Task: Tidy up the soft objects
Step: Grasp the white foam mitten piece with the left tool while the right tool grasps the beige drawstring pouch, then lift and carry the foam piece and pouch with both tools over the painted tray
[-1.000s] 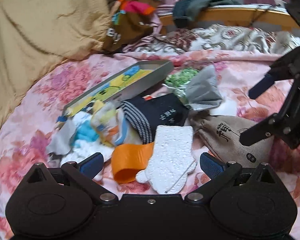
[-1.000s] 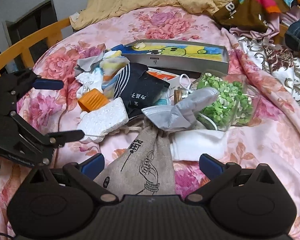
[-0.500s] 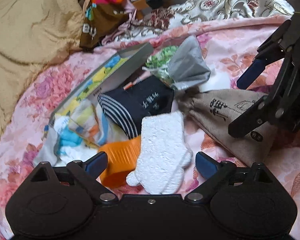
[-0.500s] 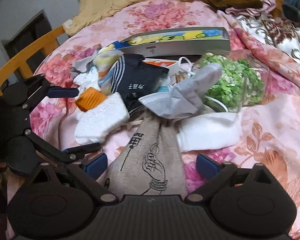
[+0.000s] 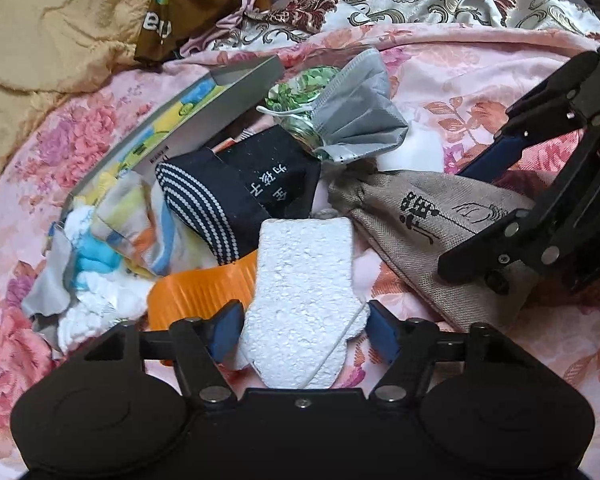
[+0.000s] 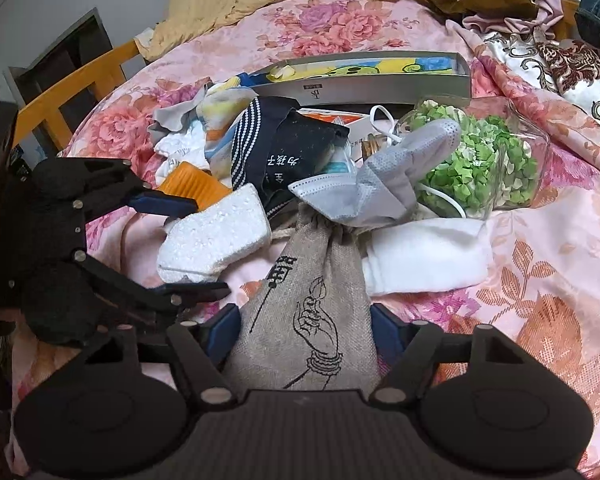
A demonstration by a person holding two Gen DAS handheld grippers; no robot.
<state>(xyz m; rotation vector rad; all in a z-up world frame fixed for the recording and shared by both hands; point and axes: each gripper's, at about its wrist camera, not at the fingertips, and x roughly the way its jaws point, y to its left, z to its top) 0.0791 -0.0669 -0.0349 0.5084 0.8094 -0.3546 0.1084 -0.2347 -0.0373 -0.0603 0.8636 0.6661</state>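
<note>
Both grippers are now closer to the pile: left gripper [image 5: 302,330] sits around the white sock [image 5: 304,292] and right gripper [image 6: 304,330] around the cloth bag [image 6: 312,300] (printed) — jaws half open, not clamped — on the bed [image 6: 540,300].

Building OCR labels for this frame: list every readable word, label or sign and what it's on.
"为孩子": white characters on the dark navy sock; a further character beside them is too blurred to read.
Large black seal-style character on the linen drawstring pouch, above a drawn hand: not legible to me.
Small logo and print on the grey side of the long box: too small.
Partial pale letters on the brown fabric: cut off, unreadable.
</note>
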